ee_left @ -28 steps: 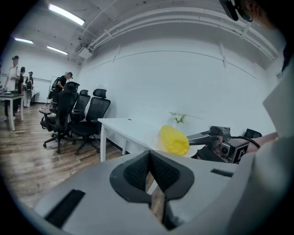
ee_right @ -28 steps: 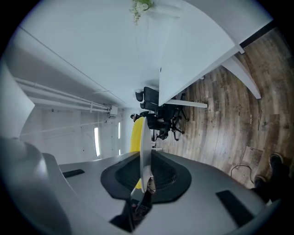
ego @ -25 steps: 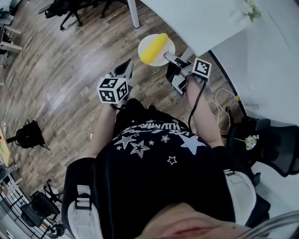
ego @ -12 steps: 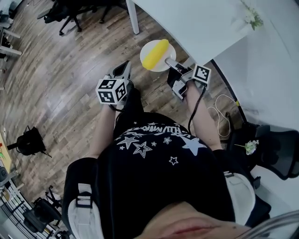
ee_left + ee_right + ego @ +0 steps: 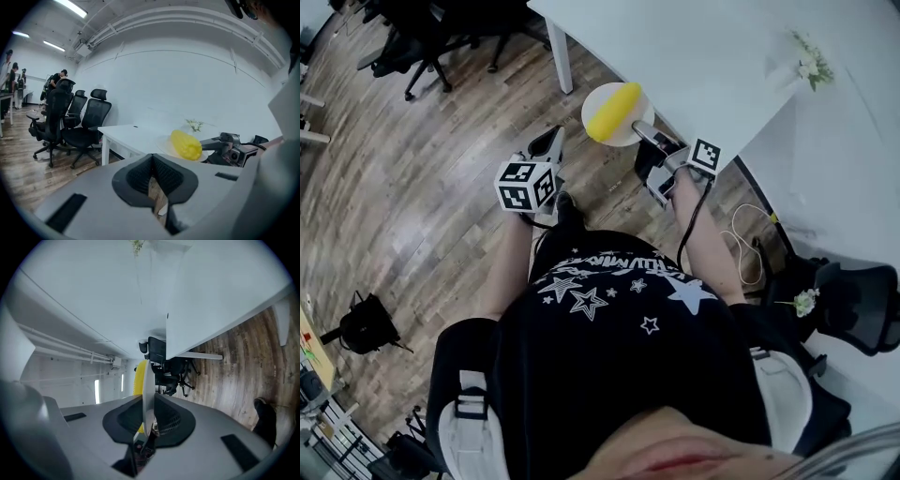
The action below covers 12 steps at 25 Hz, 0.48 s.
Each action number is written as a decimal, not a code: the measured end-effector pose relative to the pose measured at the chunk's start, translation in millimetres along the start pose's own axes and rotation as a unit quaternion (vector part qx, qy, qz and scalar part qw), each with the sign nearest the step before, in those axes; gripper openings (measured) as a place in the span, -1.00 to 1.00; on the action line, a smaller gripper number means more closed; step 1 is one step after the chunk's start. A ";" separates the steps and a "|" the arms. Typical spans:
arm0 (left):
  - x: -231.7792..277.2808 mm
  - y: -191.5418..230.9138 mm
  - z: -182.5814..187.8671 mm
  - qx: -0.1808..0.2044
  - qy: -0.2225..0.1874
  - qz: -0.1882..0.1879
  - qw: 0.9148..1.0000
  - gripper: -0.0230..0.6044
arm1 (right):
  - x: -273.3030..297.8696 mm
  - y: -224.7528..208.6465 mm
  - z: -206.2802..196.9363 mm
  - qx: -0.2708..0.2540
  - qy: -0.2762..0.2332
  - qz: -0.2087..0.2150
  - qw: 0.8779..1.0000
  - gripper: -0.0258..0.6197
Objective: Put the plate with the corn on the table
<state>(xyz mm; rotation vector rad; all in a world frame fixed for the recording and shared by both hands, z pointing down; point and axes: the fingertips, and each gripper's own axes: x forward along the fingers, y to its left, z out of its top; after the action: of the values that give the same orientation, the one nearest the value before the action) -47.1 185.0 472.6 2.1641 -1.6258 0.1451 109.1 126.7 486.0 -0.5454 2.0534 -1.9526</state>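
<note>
plate [image 5: 597, 98]: white, round, held in the air at the table [image 5: 694, 56] edge | on plate: one yellow corn [image 5: 613, 111] | right gripper [image 5: 643, 129]: jaws nearly together, pinching plate rim | left gripper [image 5: 546, 145]: jaws closed together, holding nothing

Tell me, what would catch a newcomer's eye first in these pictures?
The bright yellow corn on its white plate stands out most, held in the air by the edge of the white table. The right gripper pinches the plate's rim, while the left gripper, shut and empty, hangs beside it above the wooden floor.
</note>
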 end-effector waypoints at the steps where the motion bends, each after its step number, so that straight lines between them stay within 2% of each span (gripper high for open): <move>1: 7.1 10.7 6.5 0.001 0.001 -0.005 1.000 -0.91 | 12.3 2.0 5.1 0.000 -0.004 -0.001 1.000 -0.79; 7: 39.9 64.2 40.1 0.011 0.008 -0.038 0.999 -0.91 | 77.8 14.7 34.6 0.001 -0.034 0.002 0.999 -0.79; 12: 53.8 114.7 59.2 0.010 0.011 -0.050 0.999 -0.91 | 130.6 18.5 49.2 0.004 -0.059 0.006 0.998 -0.79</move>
<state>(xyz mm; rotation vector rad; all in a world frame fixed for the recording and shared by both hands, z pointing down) -147.9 88.2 468.1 2.2453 -1.5068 0.1564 11.5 26.0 473.7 -0.6303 1.9727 -1.8736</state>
